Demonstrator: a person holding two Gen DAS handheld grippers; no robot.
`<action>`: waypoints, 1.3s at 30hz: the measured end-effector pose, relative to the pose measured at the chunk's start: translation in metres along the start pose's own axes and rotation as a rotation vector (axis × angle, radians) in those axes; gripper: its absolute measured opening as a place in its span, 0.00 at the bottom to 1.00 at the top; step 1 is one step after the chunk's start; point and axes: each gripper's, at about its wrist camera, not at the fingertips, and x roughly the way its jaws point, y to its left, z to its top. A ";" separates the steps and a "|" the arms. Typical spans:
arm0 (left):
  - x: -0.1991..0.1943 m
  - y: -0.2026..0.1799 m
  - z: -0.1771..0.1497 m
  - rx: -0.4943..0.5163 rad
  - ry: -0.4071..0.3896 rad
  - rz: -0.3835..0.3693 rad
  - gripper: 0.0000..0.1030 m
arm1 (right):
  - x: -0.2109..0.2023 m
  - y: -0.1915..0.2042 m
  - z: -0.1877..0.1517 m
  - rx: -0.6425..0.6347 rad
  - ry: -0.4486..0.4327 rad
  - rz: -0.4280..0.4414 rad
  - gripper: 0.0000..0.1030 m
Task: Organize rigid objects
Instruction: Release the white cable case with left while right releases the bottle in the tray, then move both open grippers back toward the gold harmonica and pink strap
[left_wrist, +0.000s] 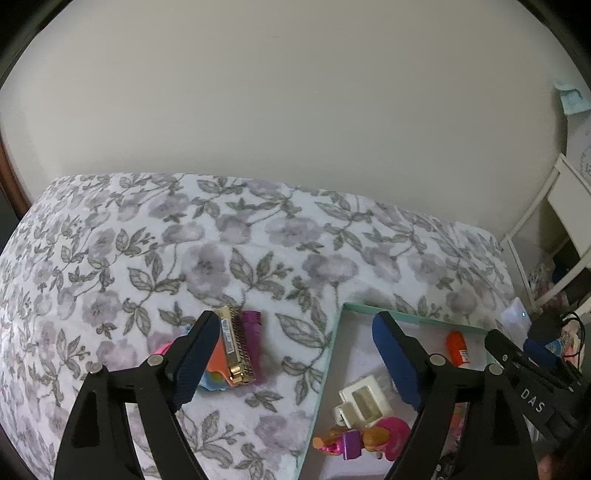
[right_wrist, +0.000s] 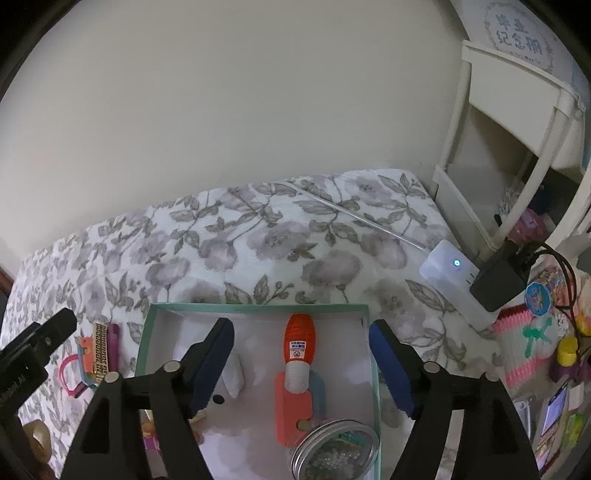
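Note:
A teal-rimmed white box (right_wrist: 146, 332) lies on the floral bedspread; it also shows in the left wrist view (left_wrist: 332, 354). In it lie an orange bottle-shaped toy (right_wrist: 300, 341), a salmon toy piece (right_wrist: 293, 410), a glass jar with a metal rim (right_wrist: 334, 448), a white block (left_wrist: 364, 404) and a pink doll figure (left_wrist: 365, 439). A gold harmonica (left_wrist: 236, 345) lies left of the box with a purple lighter (left_wrist: 253, 332) and an orange-and-blue piece (left_wrist: 216, 373). My left gripper (left_wrist: 291, 360) is open, spanning the box's left rim. My right gripper (right_wrist: 301, 369) is open above the box.
A white power strip (right_wrist: 452, 273) with a black plug (right_wrist: 498, 286) and a white cable lies right of the box. Colourful toys and cards (right_wrist: 532, 332) crowd the right edge. A white shelf (right_wrist: 517, 122) stands behind. A pink ring (right_wrist: 68, 373) lies left of the harmonica.

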 end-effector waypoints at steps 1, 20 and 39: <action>0.001 0.002 0.000 -0.008 -0.002 -0.001 0.85 | 0.000 0.001 0.000 -0.003 -0.001 0.000 0.79; 0.005 0.024 0.002 -0.064 -0.013 0.044 1.00 | 0.006 0.015 0.000 -0.054 -0.010 0.001 1.00; 0.023 0.140 -0.002 -0.266 0.053 0.164 1.00 | 0.018 0.105 -0.017 -0.198 0.000 0.144 1.00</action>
